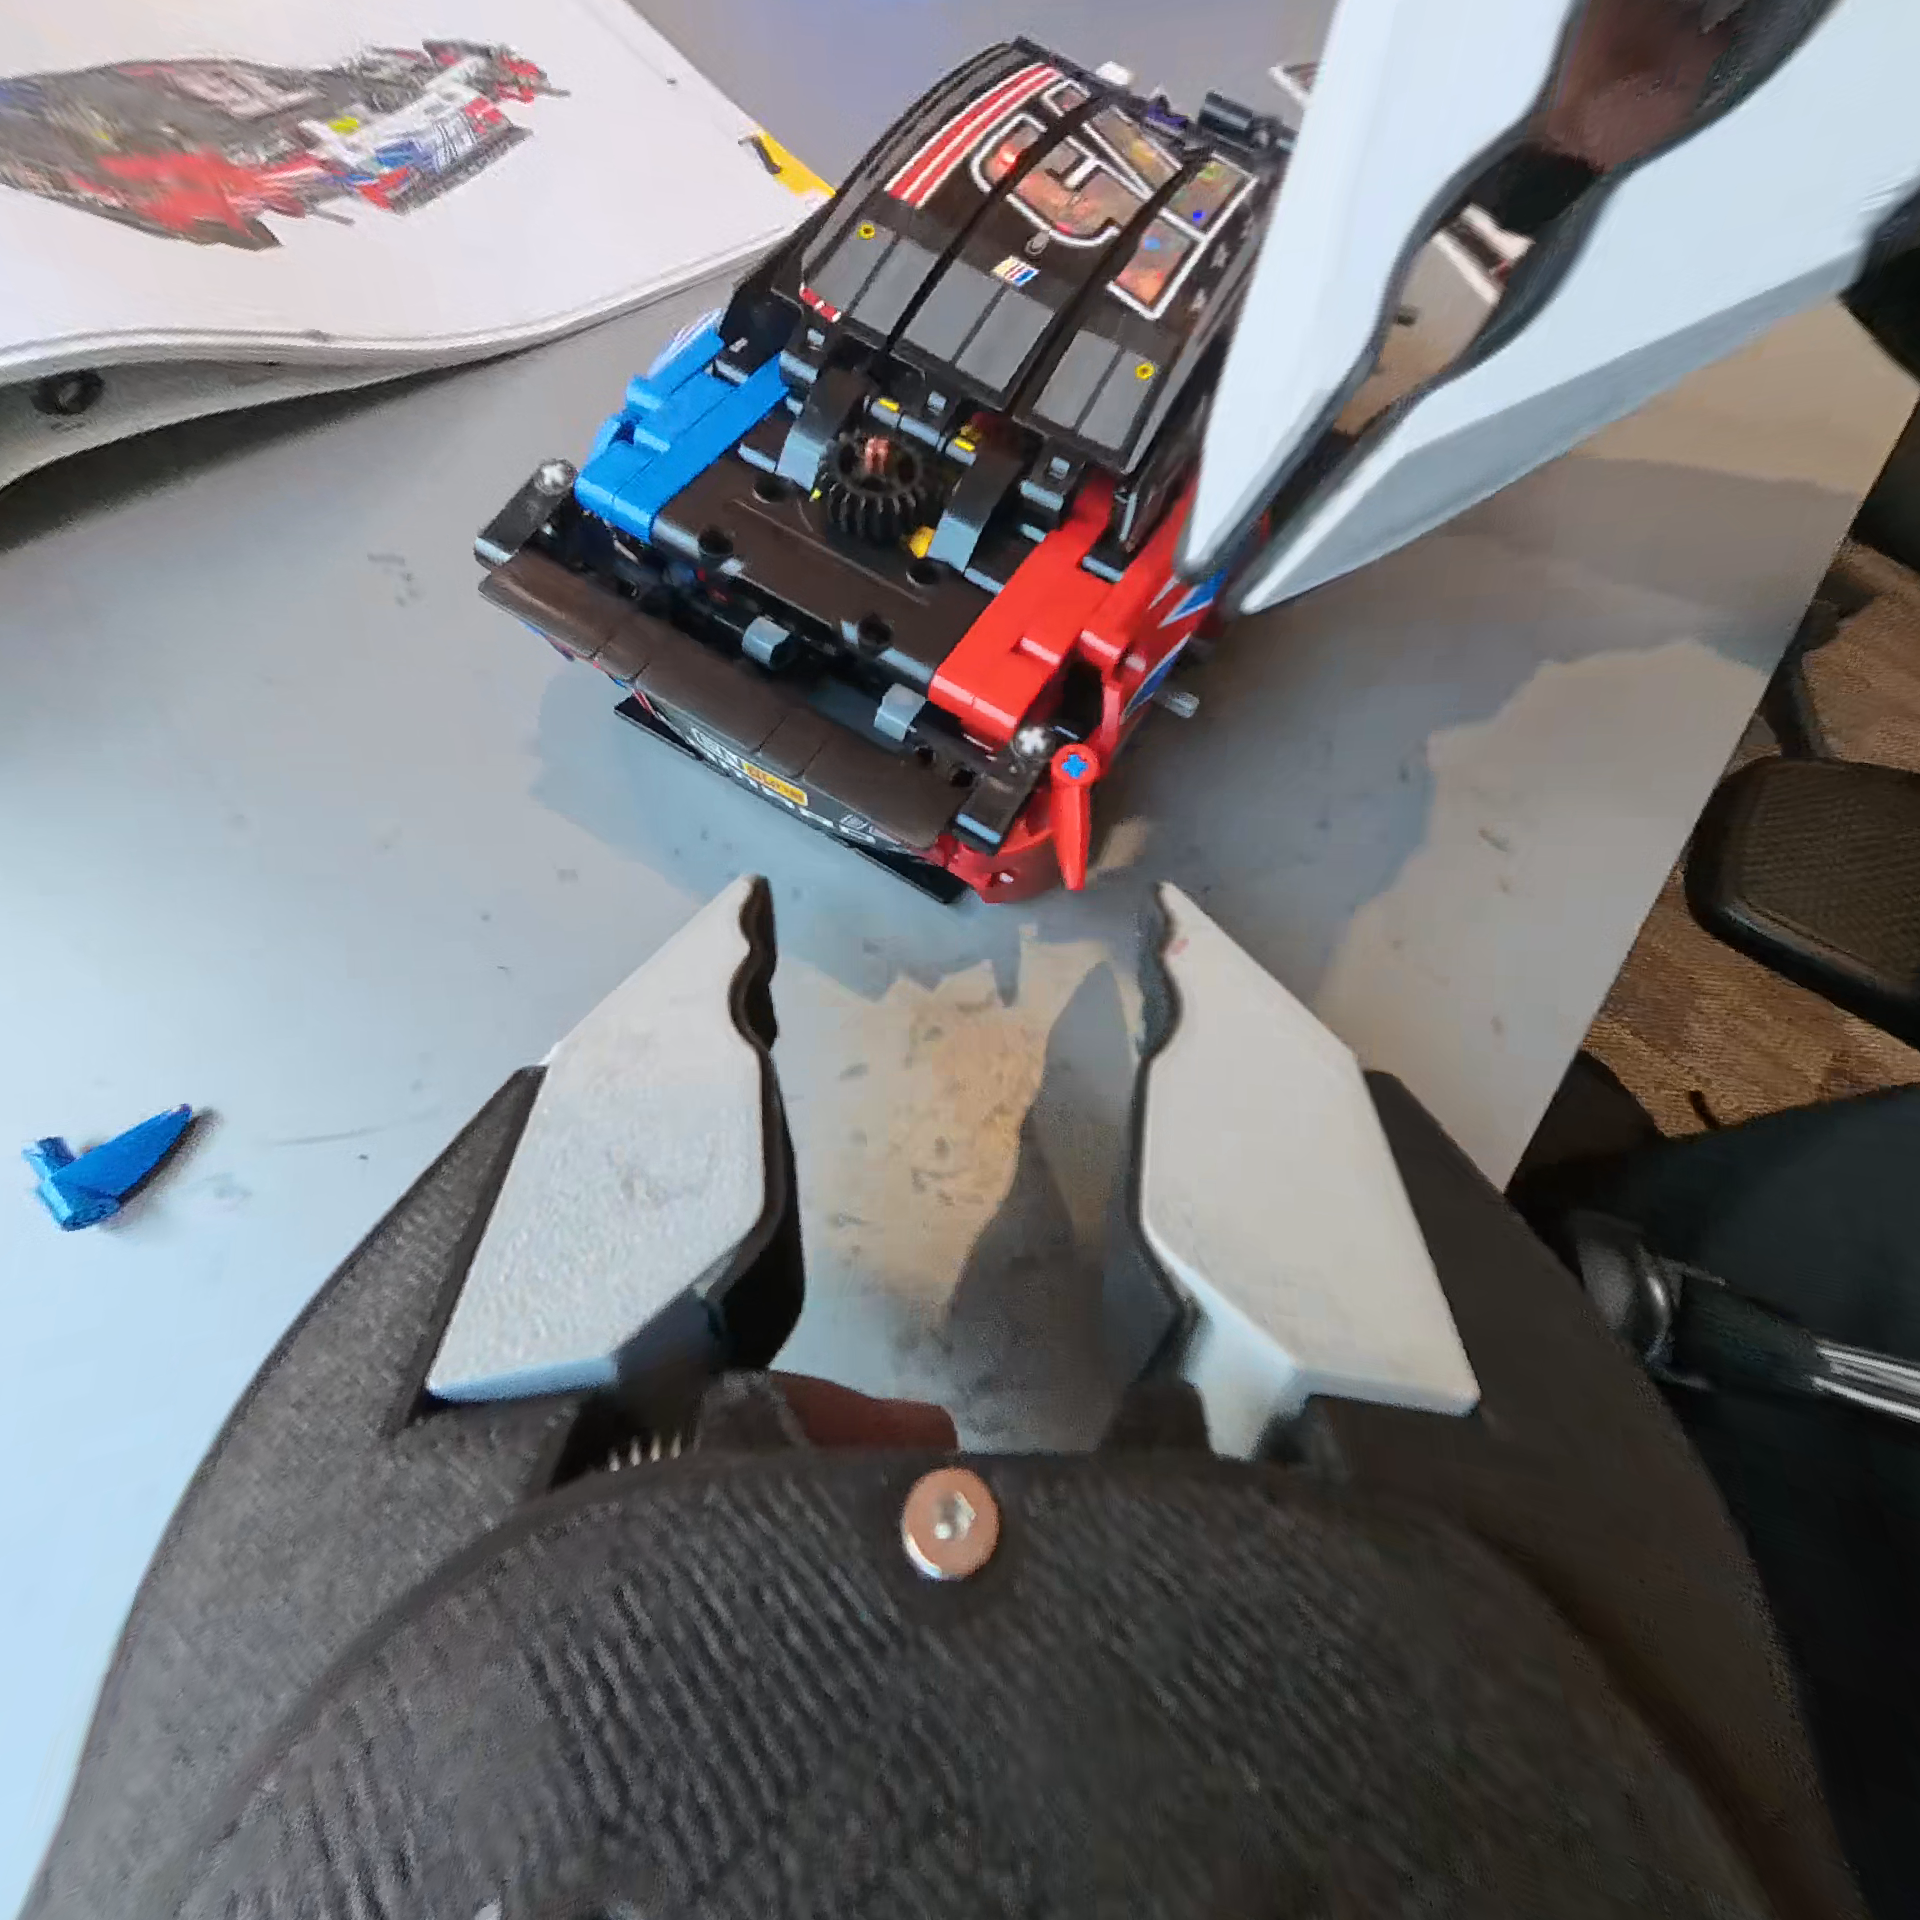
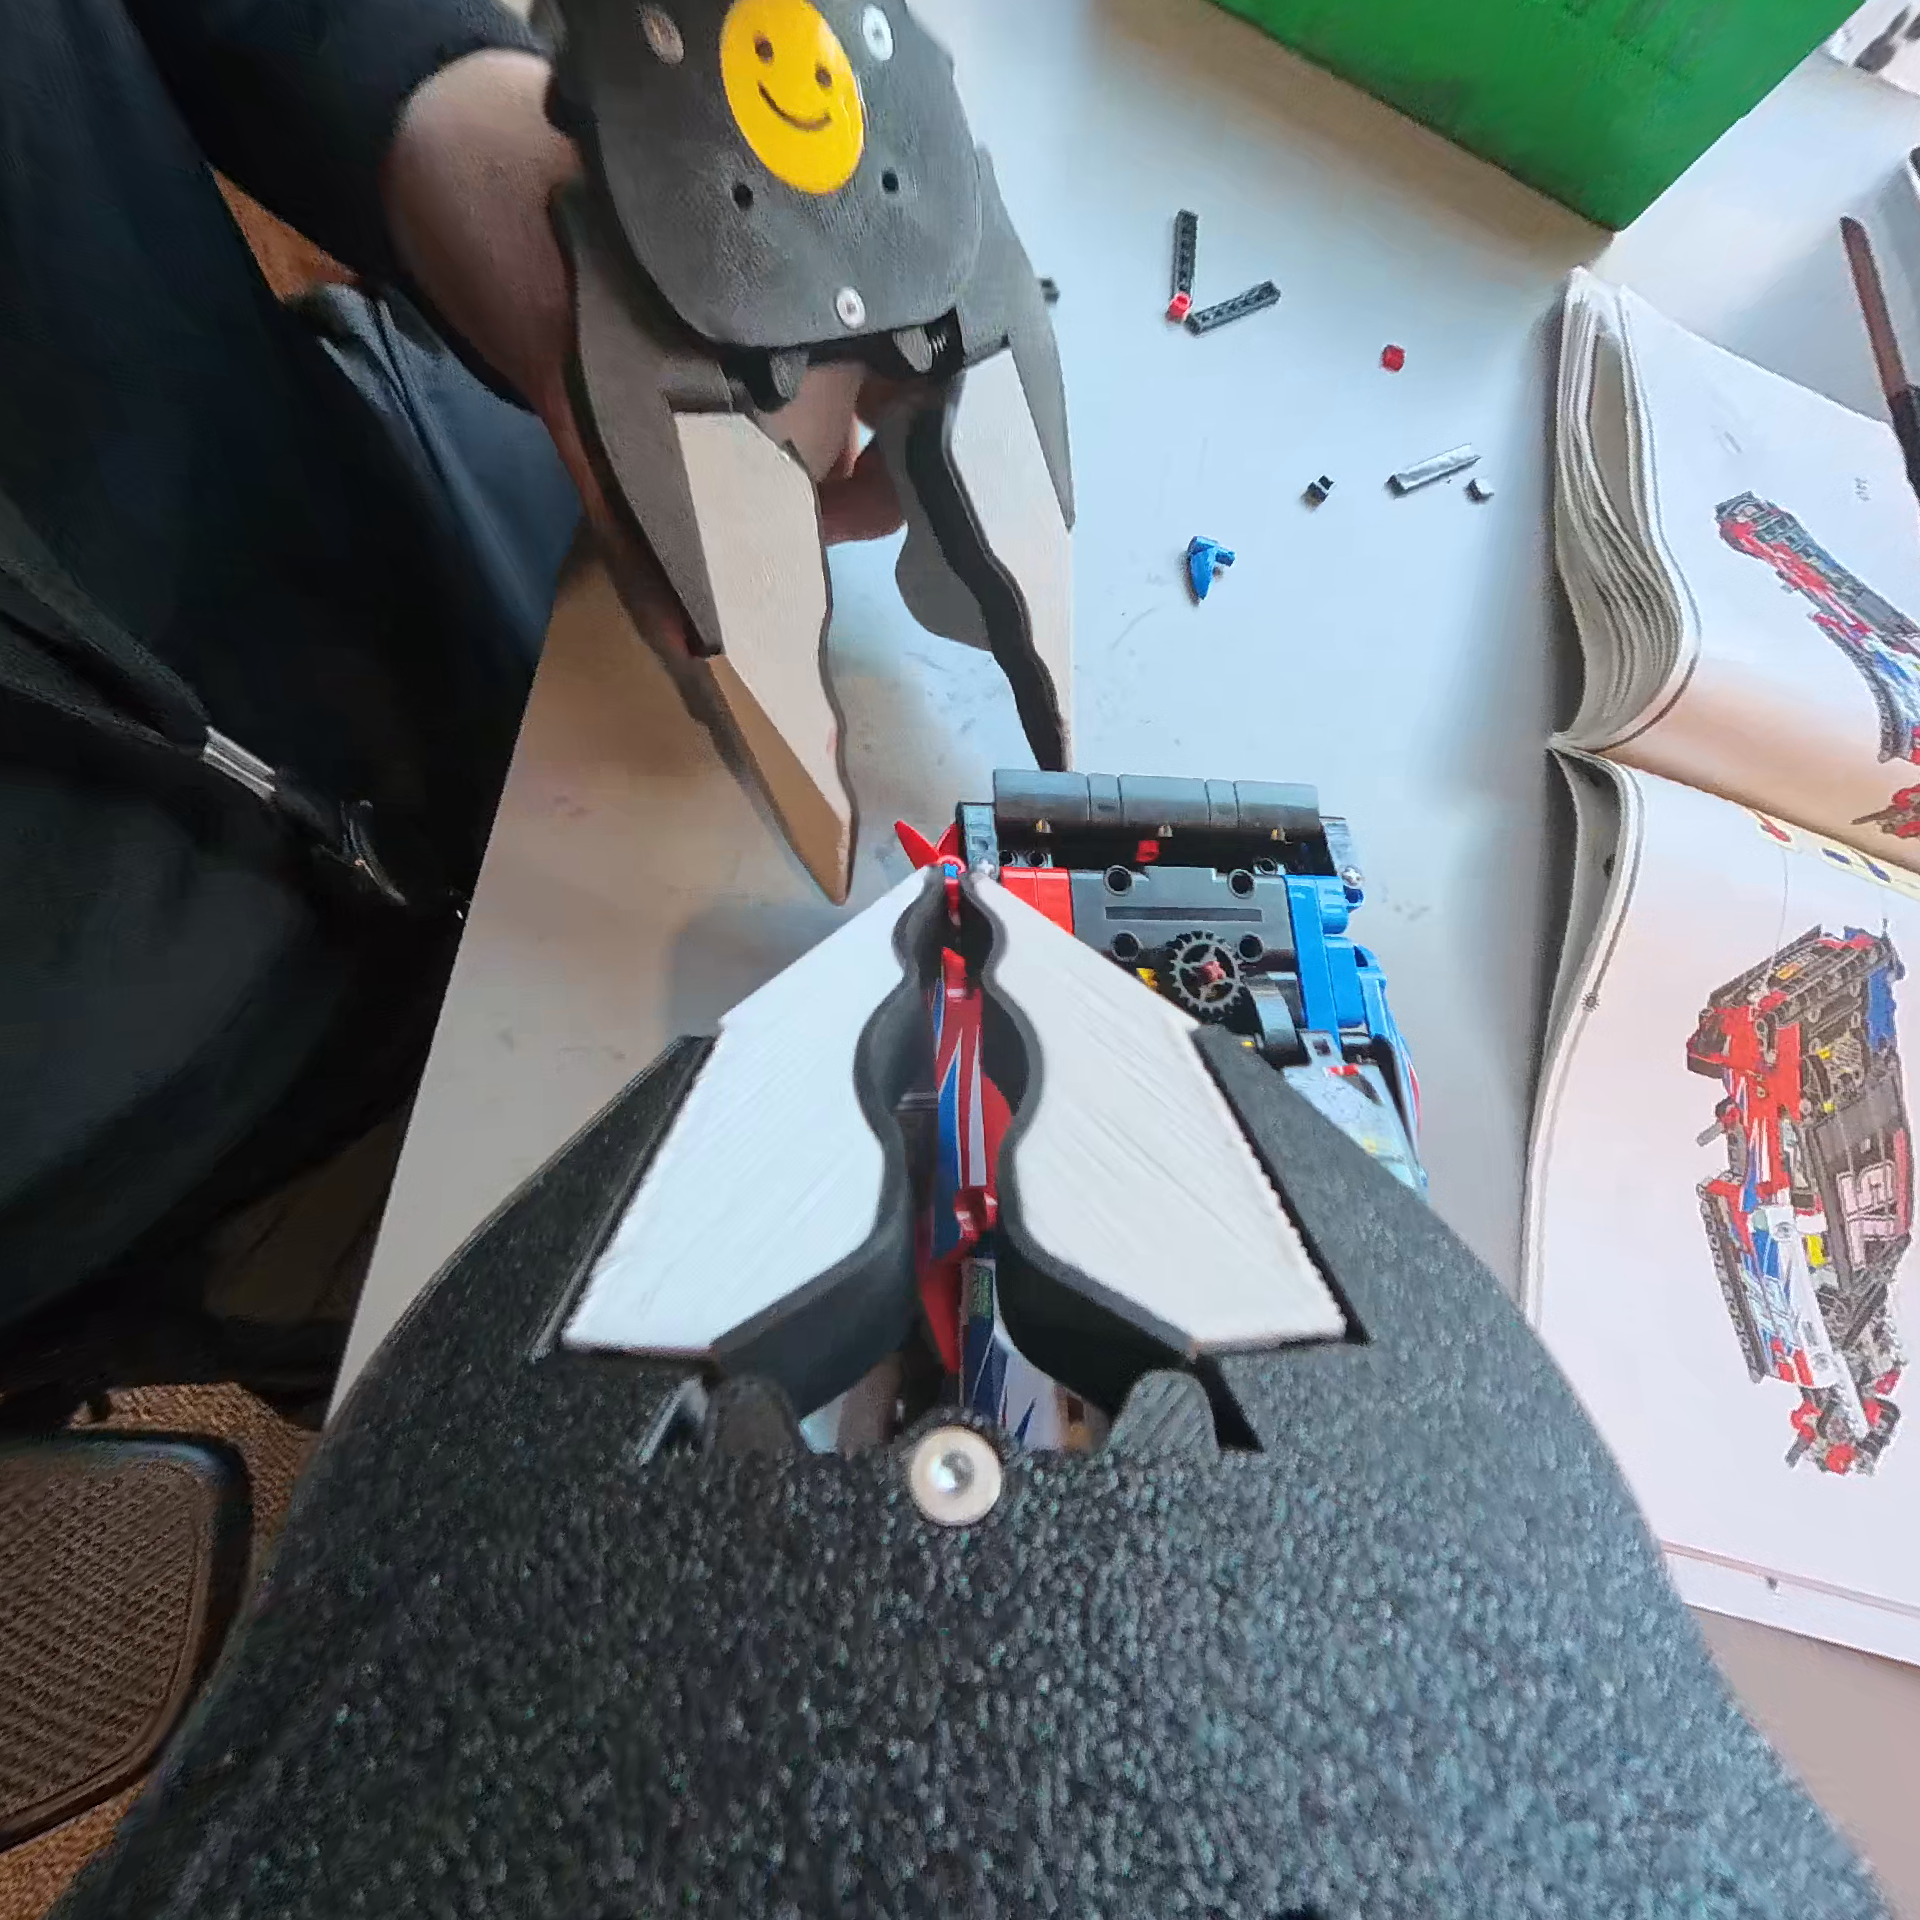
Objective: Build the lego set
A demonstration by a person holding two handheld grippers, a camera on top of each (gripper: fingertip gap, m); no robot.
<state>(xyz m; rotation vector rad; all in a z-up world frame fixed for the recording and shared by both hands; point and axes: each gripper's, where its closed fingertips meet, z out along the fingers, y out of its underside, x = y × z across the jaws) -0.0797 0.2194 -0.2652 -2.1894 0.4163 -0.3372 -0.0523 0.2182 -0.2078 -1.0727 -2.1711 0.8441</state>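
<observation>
Pinching red side of car (image 2: 1174, 935), right gripper (image 2: 951, 883) has jaws pressed together near rear corner. Left gripper (image 1: 961, 904) hovers just behind car, jaws spread, nothing between. Car sits on grey table (image 1: 312, 831) near edge. Blue piece (image 1: 104, 1169) lies apart on table. Open manual (image 2: 1766, 1039) beside car.

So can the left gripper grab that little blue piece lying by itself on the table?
Probably yes. The left gripper is open and empty, and the blue piece lies alone on bare table off to its side, with nothing between them.
</observation>
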